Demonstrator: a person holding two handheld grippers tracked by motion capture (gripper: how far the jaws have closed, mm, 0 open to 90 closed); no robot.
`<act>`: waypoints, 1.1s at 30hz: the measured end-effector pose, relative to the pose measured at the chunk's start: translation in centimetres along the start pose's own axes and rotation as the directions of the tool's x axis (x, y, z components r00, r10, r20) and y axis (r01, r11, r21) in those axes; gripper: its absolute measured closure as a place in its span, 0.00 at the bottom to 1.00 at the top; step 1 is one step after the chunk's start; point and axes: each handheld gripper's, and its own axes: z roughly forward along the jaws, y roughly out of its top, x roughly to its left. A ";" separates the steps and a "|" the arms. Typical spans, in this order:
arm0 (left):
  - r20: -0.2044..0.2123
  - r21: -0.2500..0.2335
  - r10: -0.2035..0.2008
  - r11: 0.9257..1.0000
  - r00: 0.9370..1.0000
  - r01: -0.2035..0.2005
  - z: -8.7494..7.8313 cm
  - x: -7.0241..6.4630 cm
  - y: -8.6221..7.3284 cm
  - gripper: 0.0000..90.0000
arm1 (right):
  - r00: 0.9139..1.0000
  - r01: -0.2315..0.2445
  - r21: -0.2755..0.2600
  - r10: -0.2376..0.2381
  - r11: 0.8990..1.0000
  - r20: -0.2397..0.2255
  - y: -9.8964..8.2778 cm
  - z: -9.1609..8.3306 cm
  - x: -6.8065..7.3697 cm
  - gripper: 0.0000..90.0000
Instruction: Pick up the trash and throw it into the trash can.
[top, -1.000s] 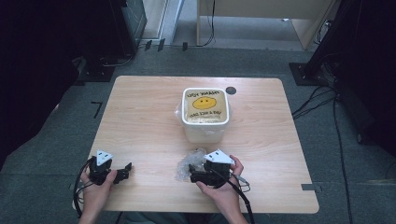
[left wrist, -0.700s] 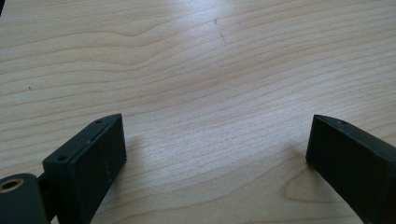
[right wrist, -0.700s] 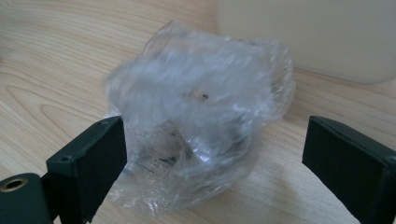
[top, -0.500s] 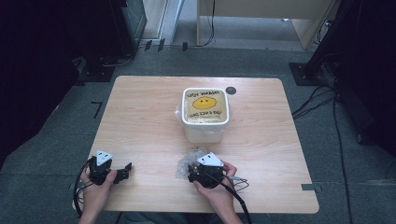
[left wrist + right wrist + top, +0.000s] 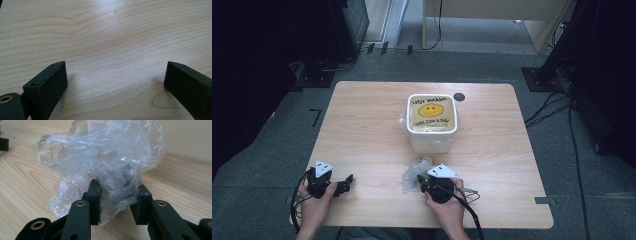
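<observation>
1. Clear crinkled plastic wrap [image 5: 100,165] bunched between right gripper [image 5: 117,202] jaws; jaws partly closed, film pinched in the narrow gap, most of the wad bulging up and beyond the tips.
2. Wrap [image 5: 416,172] in high view: on table [image 5: 362,130], just ahead-left of right gripper [image 5: 424,181], resting on the wood.
3. Right hand [image 5: 447,205] wrapped round gripper body from behind; grey plate on top, cable trailing back off the near edge.
4. Left gripper [image 5: 115,82] jaws spread wide, nothing between them but bare wood; tips low over or on table surface, contact not clear.
5. Left gripper [image 5: 343,184] in high view: near front-left corner of table, jaws pointing right toward the wrap, well apart from it. Left hand [image 5: 314,200] gripping from behind.
6. White tub [image 5: 432,122] with yellow smiley lid and printed text, beyond the right jaws, near table centre-back. Apart from the wrap, small gap between.
7. Bit of clear film at tub's left side, touching it; what it is, unclear.
8. Small dark disc [image 5: 459,96] past the tub's far-right corner, on table, just beside the tub.
9. Pale tub wall seen in right gripper view as the plain surface behind the wrap, upper right.
10. Light wood grain table, grey carpet around, cables on floor at right.
</observation>
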 end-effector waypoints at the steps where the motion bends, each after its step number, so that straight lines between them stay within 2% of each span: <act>1: 0.000 0.000 0.000 1.000 1.000 0.000 0.0 0.0 0.0 0.05 | 1.000 0.005 -0.016 -0.005 1.000 0.006 0.1 -0.3 0.0 0.74; 13: 0.000 0.000 0.000 1.000 1.000 0.000 0.0 0.0 0.0 0.05 | 1.000 0.020 -0.105 -0.018 0.994 0.024 1.3 -2.7 0.4 0.71; 14: 0.000 0.000 0.000 1.000 1.000 0.000 0.0 0.0 0.0 0.05 | 0.999 0.037 -0.127 -0.033 0.991 0.032 1.8 -3.3 0.7 0.71; 18: 0.000 0.000 0.000 1.000 1.000 0.000 0.0 0.0 0.0 0.05 | 0.998 0.050 -0.157 -0.044 0.986 0.040 2.5 -4.3 1.0 0.70; 24: 0.000 0.000 0.000 1.000 1.000 0.000 0.0 0.0 0.0 0.05 | 0.998 0.052 -0.199 -0.044 0.979 0.045 3.6 -5.8 1.2 0.69; 33: 0.000 0.000 0.000 1.000 1.000 0.000 0.0 0.0 0.0 0.05 | 0.996 0.048 -0.263 -0.027 0.964 0.080 5.6 -7.5 0.4 0.68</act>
